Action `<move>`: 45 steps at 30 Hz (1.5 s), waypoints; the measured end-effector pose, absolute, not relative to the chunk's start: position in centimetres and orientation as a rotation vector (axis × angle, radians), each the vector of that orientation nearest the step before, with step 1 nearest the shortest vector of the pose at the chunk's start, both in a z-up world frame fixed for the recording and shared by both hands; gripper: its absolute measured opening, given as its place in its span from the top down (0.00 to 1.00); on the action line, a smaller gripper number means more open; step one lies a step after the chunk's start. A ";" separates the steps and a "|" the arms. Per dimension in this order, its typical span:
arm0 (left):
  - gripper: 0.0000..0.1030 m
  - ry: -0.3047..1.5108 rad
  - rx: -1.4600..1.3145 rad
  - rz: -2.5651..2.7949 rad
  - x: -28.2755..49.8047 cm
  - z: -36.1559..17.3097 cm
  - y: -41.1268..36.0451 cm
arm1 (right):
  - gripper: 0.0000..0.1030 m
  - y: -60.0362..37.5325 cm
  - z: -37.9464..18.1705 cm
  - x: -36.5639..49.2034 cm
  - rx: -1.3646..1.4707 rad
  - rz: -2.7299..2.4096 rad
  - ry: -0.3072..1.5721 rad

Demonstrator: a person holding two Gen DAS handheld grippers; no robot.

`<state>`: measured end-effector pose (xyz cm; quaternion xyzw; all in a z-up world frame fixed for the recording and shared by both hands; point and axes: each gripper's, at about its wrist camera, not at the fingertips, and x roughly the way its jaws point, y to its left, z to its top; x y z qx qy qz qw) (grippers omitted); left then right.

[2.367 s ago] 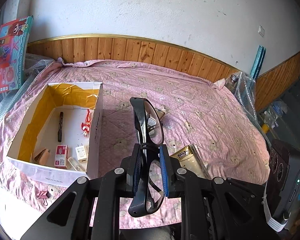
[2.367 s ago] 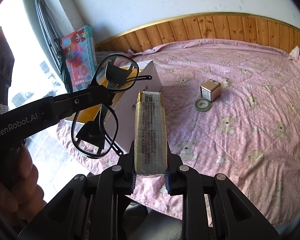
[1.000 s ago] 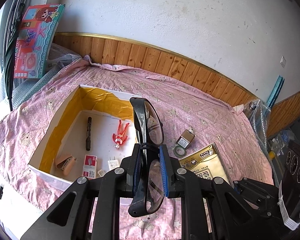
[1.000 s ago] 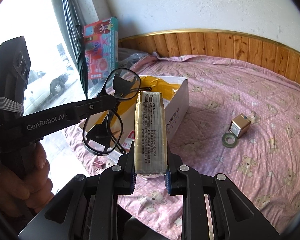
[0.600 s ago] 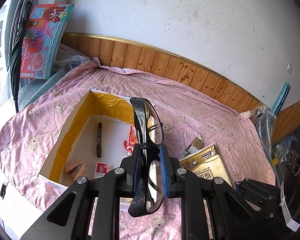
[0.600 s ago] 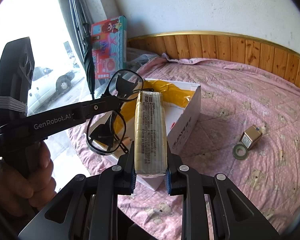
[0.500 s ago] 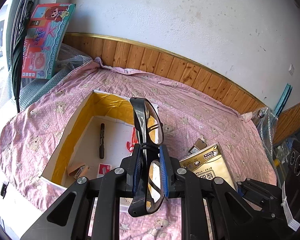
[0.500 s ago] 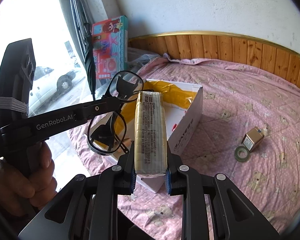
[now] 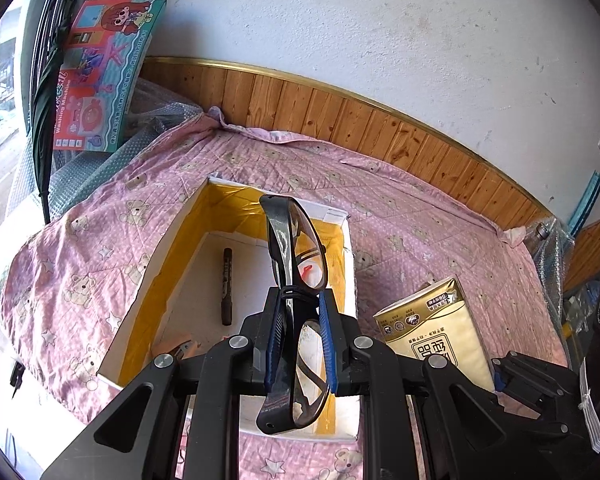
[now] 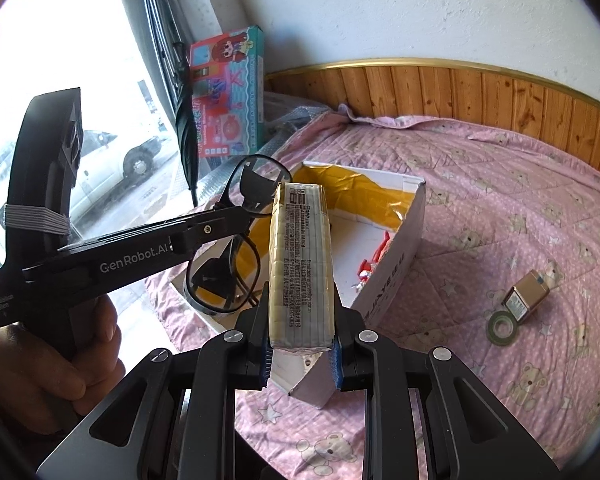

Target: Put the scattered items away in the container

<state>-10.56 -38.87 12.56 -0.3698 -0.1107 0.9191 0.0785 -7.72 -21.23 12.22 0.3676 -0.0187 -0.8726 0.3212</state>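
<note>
My left gripper is shut on a pair of black-framed glasses, held edge-on above the open cardboard box with yellow inner walls. From the right wrist view the same glasses hang over the box's near-left corner. My right gripper is shut on a gold tissue pack, standing up over the box's front wall. The pack shows at the right in the left wrist view. Inside the box lie a black marker and a red toy figure.
A small brown box and a green tape roll lie on the pink bear-print quilt to the right. A colourful toy carton and a folded umbrella lean at the window. A hand grips the left handle.
Both grippers have travelled leftward toward the box with their loads; the glasses and the tissue pack now sit over the box instead of beside it. The grips are unchanged.
</note>
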 end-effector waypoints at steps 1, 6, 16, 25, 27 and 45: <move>0.81 -0.329 -1.113 2.754 -10.8 12.4 -38.9 | 0.77 -21.4 12.2 -8.0 0.966 -2.289 -0.048; 0.81 -0.322 -1.153 2.758 -12.2 11.5 -39.2 | 0.77 -22.1 11.7 -9.4 0.980 -2.268 -0.054; 0.81 -0.298 -1.244 2.761 -15.1 9.5 -39.8 | 0.77 -23.4 10.9 -13.6 1.019 -2.227 -0.099; 0.81 -0.325 -1.303 2.755 -17.6 8.7 -41.6 | 0.77 -24.4 10.4 -18.0 1.070 -2.203 -0.119; 0.81 -0.323 -1.312 2.754 -18.3 8.6 -41.8 | 0.77 -24.8 10.1 -19.0 1.089 -2.196 -0.112; 0.81 -0.353 -1.521 2.599 -24.8 4.3 -40.6 | 0.77 -28.1 5.8 -27.8 1.293 -2.176 0.021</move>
